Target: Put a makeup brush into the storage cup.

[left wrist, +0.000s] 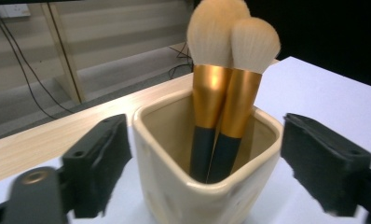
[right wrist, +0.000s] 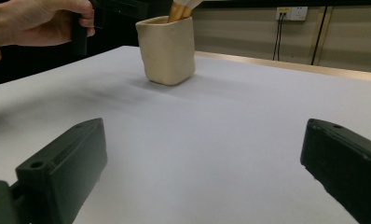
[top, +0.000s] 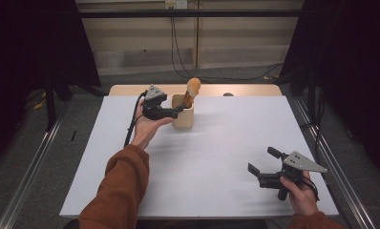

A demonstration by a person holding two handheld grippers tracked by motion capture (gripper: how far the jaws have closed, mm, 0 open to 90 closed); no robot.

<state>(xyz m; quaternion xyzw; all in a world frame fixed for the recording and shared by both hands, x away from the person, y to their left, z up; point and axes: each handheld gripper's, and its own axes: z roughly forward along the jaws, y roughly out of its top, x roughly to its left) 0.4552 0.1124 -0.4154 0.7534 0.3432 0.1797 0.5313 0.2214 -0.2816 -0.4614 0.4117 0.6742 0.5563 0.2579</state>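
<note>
Right gripper (top: 260, 166) sits nearest, at the near right part of the white table (top: 236, 138), held in the person's right hand (top: 300, 191). Its two black jaws stand wide apart and hold nothing; in the right gripper view, bare white table lies between them. It is well apart from the cup and from the other gripper.

Farther away, on the left, a forearm in an orange-brown sleeve (top: 119, 191) comes up from the bottom edge of the high view. The left hand (top: 147, 126) at its end holds the left gripper (top: 182, 109), which points toward the cup. In the left gripper view its jaws are open, one on each side of the cup, and a small gap shows between each pad and the cup wall, so they grip nothing.

Cream ceramic cup (left wrist: 207, 182) stands upright on the far middle part of the table, near the wooden strip (top: 255, 89) along the far edge. Two makeup brushes (left wrist: 230, 84) stand in it with gold ferrules, black handles and pale round bristle heads pointing up. They lean together and touch each other.

Behind the table, black cables (top: 178, 52) hang down a pale wall to the grey floor.
</note>
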